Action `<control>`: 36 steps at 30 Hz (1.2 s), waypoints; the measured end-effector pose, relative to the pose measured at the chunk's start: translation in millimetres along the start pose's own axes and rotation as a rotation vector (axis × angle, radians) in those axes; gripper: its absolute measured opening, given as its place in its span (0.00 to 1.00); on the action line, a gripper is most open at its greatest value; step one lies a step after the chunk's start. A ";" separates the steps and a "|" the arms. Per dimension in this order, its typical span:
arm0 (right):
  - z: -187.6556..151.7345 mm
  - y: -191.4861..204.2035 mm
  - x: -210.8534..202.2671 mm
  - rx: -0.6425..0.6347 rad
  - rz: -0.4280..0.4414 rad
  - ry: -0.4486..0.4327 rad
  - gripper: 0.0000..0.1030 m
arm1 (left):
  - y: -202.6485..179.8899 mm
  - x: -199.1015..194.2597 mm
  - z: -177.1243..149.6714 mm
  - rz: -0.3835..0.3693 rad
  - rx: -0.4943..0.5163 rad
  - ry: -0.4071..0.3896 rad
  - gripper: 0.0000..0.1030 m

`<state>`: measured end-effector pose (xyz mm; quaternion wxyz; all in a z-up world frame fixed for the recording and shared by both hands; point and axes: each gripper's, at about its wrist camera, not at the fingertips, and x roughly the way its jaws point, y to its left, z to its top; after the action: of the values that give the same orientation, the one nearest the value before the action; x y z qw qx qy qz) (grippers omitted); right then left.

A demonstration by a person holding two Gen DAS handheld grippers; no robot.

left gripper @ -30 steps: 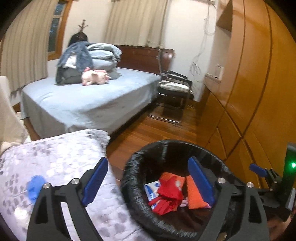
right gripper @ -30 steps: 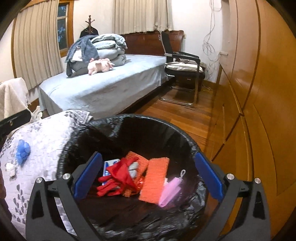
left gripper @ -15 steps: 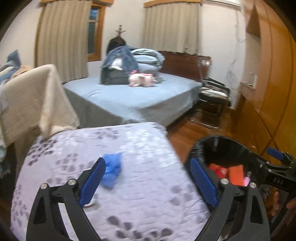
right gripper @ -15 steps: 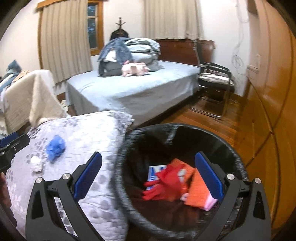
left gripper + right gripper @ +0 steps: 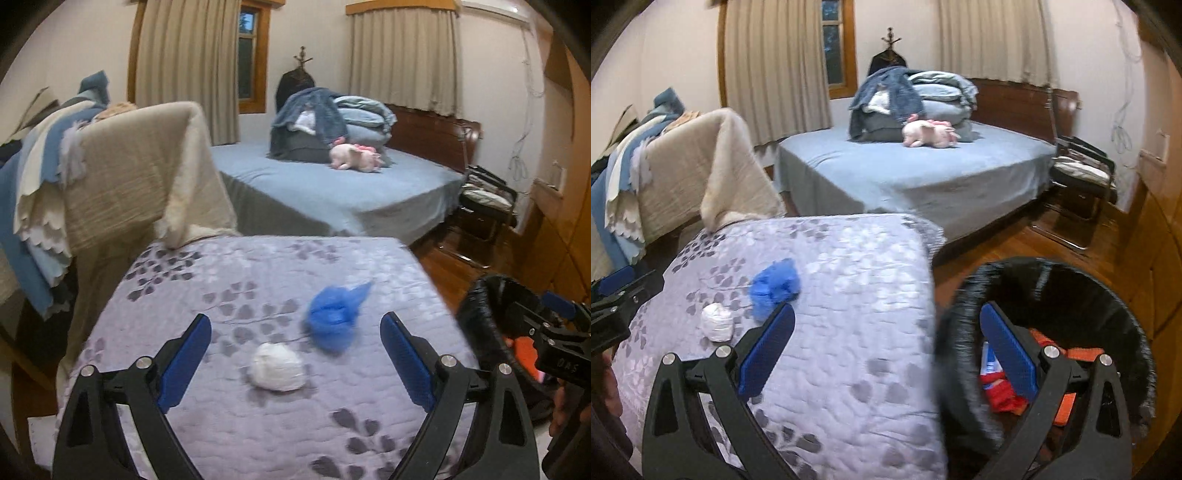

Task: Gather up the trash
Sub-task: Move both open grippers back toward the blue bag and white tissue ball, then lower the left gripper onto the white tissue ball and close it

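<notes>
A crumpled white paper ball (image 5: 276, 365) and a blue plastic wad (image 5: 334, 317) lie on a lilac quilted surface (image 5: 229, 280). My left gripper (image 5: 295, 350) hovers open just before them, the white ball between its fingers' line. The same white ball (image 5: 717, 321) and blue wad (image 5: 774, 286) show at left in the right wrist view. My right gripper (image 5: 886, 343) is open, straddling the quilt's edge and the black-lined trash bin (image 5: 960, 332), which holds red and orange scraps (image 5: 1001, 395). The bin (image 5: 476, 306) sits right of the quilt.
A beige blanket (image 5: 129, 173) hangs over furniture at left. A blue bed (image 5: 332, 192) with piled bedding and a pink plush toy (image 5: 354, 158) stands behind. A chair (image 5: 484, 199) and wooden cabinets (image 5: 561, 229) line the right side, over wooden floor (image 5: 1034, 240).
Both grippers have swung left from above the bin toward the quilted surface. The white ball and blue wad have come into the left gripper's view, now close in front.
</notes>
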<state>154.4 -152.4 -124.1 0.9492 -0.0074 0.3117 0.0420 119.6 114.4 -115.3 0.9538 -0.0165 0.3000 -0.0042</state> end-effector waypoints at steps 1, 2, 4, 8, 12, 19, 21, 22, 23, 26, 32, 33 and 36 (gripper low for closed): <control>-0.1 6.2 5.7 -0.006 0.008 0.004 0.95 | 6.4 3.1 -2.7 0.015 -0.006 0.008 0.88; 0.0 11.8 11.4 -0.012 0.016 0.011 0.95 | 10.0 4.8 -4.8 0.022 -0.009 0.014 0.88; -0.6 20.1 20.1 -0.022 0.031 0.020 0.95 | 17.8 13.9 -10.5 0.041 -0.017 0.037 0.88; -1.1 31.7 35.9 -0.045 0.045 0.033 0.95 | 27.0 33.4 -24.3 0.058 -0.031 0.085 0.88; -2.9 36.1 51.7 -0.048 0.045 0.056 0.95 | 26.8 54.7 -35.4 0.057 -0.035 0.128 0.88; -7.3 37.2 72.8 -0.062 0.046 0.088 0.95 | 20.1 92.4 -44.7 0.056 -0.019 0.181 0.88; -7.4 37.7 76.7 -0.072 0.046 0.090 0.95 | 20.1 100.9 -47.0 0.051 -0.023 0.195 0.87; -6.9 38.5 80.1 -0.076 0.049 0.093 0.95 | 19.5 104.3 -47.6 0.049 -0.023 0.202 0.87; -6.8 39.3 82.5 -0.078 0.051 0.096 0.95 | 18.9 108.6 -49.3 0.040 -0.026 0.215 0.85; -6.2 42.1 88.1 -0.085 0.054 0.100 0.95 | 19.2 118.5 -54.0 0.012 -0.044 0.255 0.77; -5.1 47.4 97.3 -0.080 0.062 0.108 0.95 | 21.8 122.4 -56.8 -0.042 -0.062 0.275 0.41; -4.8 48.0 98.2 -0.080 0.063 0.109 0.95 | 22.6 121.5 -56.1 -0.044 -0.066 0.271 0.40; -2.7 54.1 103.1 -0.081 0.067 0.109 0.95 | 31.9 115.0 -49.2 -0.035 -0.094 0.245 0.39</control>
<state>230.9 -90.9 -186.7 0.9278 -0.0376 0.3610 0.0860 185.6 142.7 -222.4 0.9080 -0.0655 0.4137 -0.0087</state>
